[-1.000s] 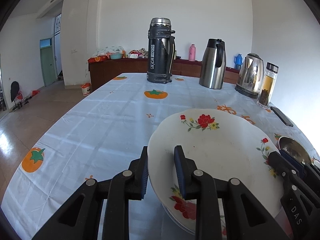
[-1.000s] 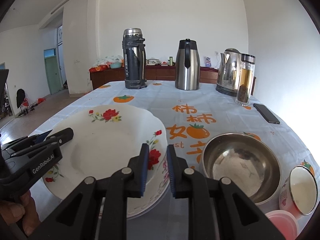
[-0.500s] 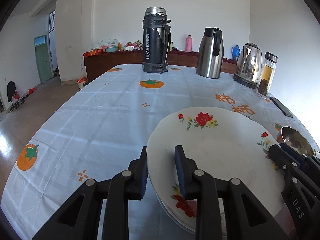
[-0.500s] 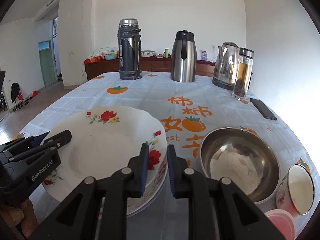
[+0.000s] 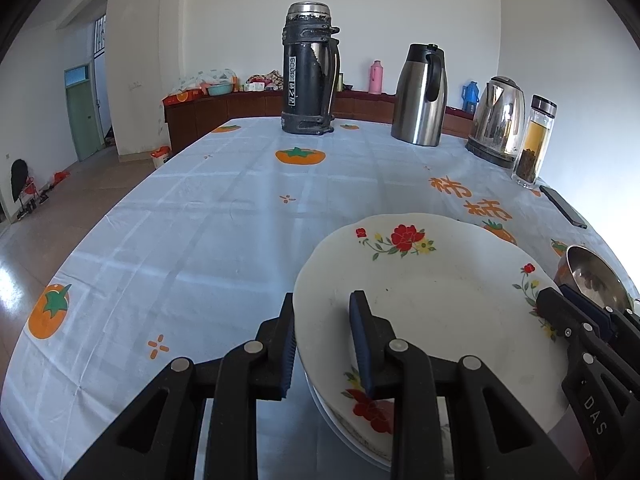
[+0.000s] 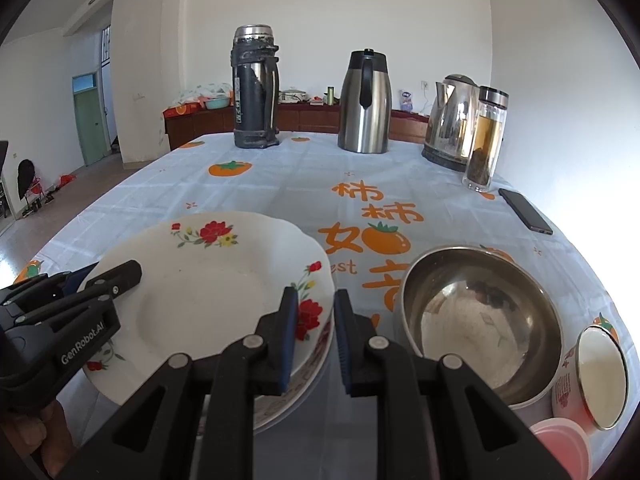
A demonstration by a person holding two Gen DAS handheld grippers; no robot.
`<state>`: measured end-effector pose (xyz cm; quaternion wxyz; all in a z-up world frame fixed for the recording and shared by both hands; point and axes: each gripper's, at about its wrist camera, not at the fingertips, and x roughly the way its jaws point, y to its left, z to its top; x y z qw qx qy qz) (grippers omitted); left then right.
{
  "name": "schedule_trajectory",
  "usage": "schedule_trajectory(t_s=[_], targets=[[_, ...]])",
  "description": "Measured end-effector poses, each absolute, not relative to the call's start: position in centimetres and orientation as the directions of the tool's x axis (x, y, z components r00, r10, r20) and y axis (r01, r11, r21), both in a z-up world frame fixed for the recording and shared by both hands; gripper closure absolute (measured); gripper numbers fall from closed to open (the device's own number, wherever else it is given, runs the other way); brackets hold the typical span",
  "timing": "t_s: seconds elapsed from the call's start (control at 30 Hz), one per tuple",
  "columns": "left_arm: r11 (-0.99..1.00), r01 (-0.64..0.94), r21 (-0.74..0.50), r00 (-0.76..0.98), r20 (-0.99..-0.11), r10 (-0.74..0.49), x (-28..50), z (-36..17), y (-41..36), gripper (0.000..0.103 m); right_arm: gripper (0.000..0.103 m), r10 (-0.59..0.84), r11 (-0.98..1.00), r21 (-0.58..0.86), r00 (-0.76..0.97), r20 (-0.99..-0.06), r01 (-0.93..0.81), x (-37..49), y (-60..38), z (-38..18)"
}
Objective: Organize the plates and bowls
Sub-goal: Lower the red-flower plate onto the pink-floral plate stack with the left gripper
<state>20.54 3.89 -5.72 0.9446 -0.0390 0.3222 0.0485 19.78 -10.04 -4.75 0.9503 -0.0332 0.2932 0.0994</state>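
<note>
White, red-flowered ceramic plates sat stacked on the surface beside the steel bowl, your left gripper and right gripper each clamping fingers on opposite rims, so you needed level, matched hands.

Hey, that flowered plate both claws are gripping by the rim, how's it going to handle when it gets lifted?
The flowered plate looks like glazed ceramic: probably stiff, fairly heavy, and breakable if dropped. Its glossy rim may slip in the left claw and right claw. It sits on another plate, so it might scrape or drag that.
</note>
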Motion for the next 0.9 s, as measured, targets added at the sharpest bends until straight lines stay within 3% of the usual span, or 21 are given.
schedule_trajectory(t_s=[0.9], targets=[[0.992, -0.105, -0.069, 0.755, -0.655, 0.034, 21.32, -6.32, 4.23, 0.074, 0.083, 0.152, 0.979, -0.020, 0.789, -0.595, -0.204, 20.49, -10.05, -5.19]])
